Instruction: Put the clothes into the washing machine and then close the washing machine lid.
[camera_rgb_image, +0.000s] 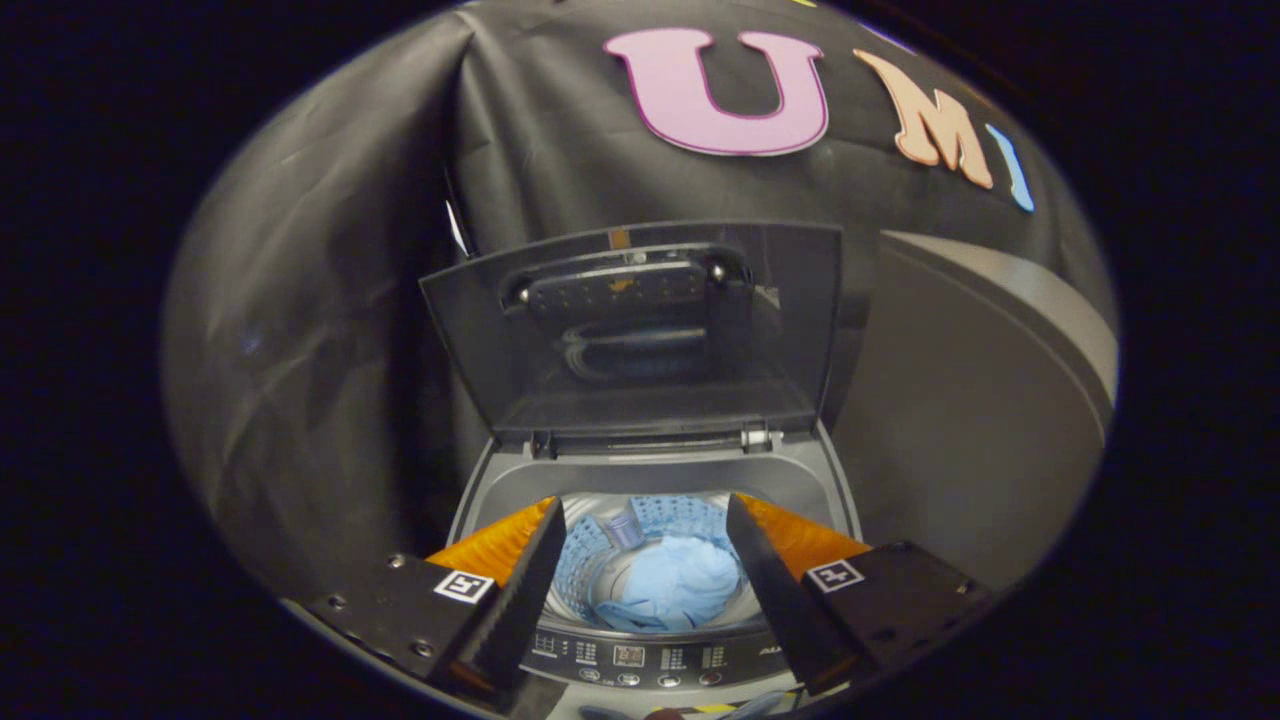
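Light-blue clothes (672, 590) lie crumpled in the grey washing machine (655, 475), its lid (640, 330) standing open.

Gripper (640, 590) level — jaws spread wide, empty.

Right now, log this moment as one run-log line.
gripper: open, holding nothing, above drum | light blue cloth: inside washing machine drum | lid: raised, upright | left to do: close lid

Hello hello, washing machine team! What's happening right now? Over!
Hand-held gripper open, holding nothing, above the drum. Blue clothes already in the washing machine. Lid standing open, not yet closed. Nothing in the way.
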